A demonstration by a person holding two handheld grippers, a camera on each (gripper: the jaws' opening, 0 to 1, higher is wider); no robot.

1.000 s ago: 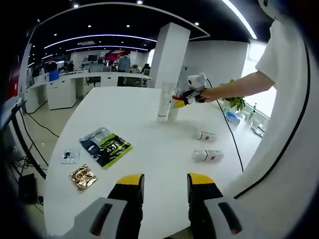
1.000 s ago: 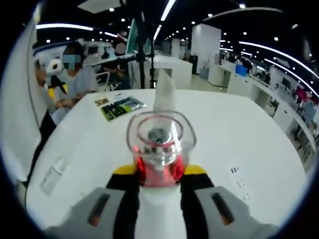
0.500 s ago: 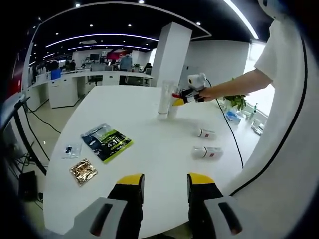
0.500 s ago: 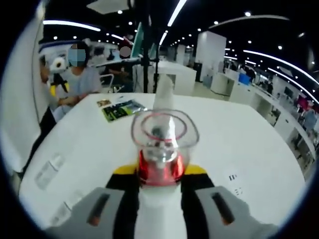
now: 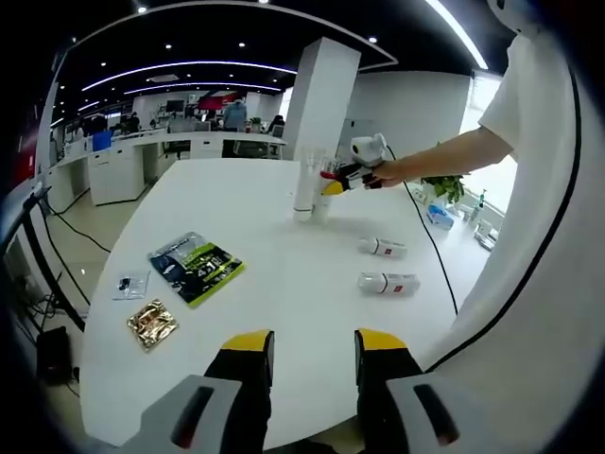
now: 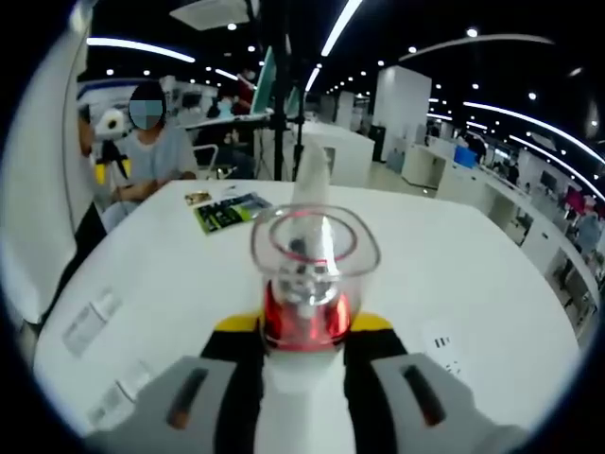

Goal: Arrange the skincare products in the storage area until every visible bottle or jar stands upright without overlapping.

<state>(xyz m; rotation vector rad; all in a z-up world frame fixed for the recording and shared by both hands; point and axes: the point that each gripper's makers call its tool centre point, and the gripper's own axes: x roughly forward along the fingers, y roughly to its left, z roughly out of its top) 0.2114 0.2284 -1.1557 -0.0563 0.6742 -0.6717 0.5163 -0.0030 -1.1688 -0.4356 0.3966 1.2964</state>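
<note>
My right gripper (image 6: 304, 326) is shut on a white bottle with a red collar and a clear cap (image 6: 309, 274), held upright. Just behind it stands a tall pale bottle (image 6: 310, 175). From the left gripper view, the right gripper (image 5: 331, 182) holds that bottle close beside the tall bottle (image 5: 303, 189) at the far side of the white table (image 5: 284, 303). Two small white bottles lie on their sides, one (image 5: 382, 247) farther away and one (image 5: 388, 283) nearer. My left gripper (image 5: 314, 352) hangs open over the near table edge, nothing between its jaws.
A green-and-black packet (image 5: 197, 266), a gold sachet (image 5: 151, 324) and a small clear sachet (image 5: 130, 285) lie on the table's left. The person's arm (image 5: 444, 161) reaches in from the right. A socket plate (image 6: 441, 345) is set in the table.
Both views have shifted a little with the hands. The right gripper still holds the red-collared bottle beside the tall one; the lying bottles and packets have not moved.
</note>
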